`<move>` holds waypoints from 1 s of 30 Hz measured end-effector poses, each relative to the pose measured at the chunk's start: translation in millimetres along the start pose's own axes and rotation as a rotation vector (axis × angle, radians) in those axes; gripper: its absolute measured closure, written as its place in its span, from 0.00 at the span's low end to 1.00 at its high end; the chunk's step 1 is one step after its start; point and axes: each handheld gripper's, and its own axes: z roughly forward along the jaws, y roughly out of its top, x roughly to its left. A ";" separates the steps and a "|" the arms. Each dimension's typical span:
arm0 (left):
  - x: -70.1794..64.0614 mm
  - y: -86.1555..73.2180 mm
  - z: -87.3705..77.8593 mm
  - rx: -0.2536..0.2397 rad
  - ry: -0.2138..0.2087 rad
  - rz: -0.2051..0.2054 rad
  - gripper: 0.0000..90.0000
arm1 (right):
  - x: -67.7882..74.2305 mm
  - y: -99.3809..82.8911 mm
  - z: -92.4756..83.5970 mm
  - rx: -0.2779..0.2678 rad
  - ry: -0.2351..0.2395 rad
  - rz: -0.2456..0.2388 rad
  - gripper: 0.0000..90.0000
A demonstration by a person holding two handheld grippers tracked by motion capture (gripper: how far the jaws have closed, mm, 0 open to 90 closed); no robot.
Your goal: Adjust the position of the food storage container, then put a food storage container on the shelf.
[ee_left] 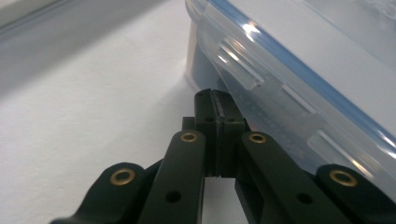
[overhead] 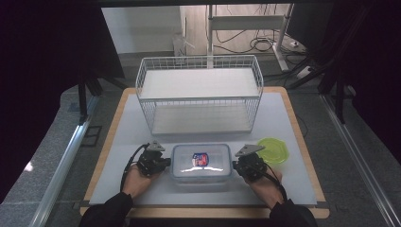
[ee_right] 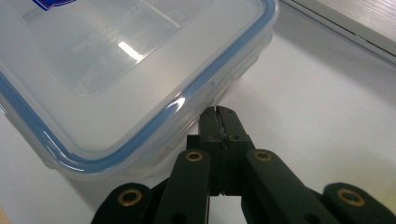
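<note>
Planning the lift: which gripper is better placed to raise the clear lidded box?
Neither alone. The left gripper and right gripper, both shut, flank the box at its short ends, so probably both together.

Nothing legible — just a red-and-blue sticker (overhead: 201, 158) on the clear container lid (overhead: 201, 150), print too small to make out.

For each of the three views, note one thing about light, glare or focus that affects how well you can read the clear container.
High view: bright glare on the container lid, dark edges around the table. Left gripper view: the container is soft and blurred, the shut left tongs sharper. Right gripper view: a white highlight on the lid, right tongs in focus.
</note>
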 end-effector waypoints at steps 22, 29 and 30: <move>-11.1 -37.5 -52.7 -0.151 0.085 0.048 0.19 | -9.2 -19.6 -33.4 -0.085 0.060 -0.007 0.51; -7.3 -37.5 -51.2 -0.179 0.089 0.057 0.06 | -10.7 -17.7 -33.6 -0.115 0.093 -0.009 0.31; -6.5 -37.7 -50.1 -0.187 0.080 0.053 0.05 | -10.7 -17.3 -33.2 -0.122 0.092 -0.008 0.28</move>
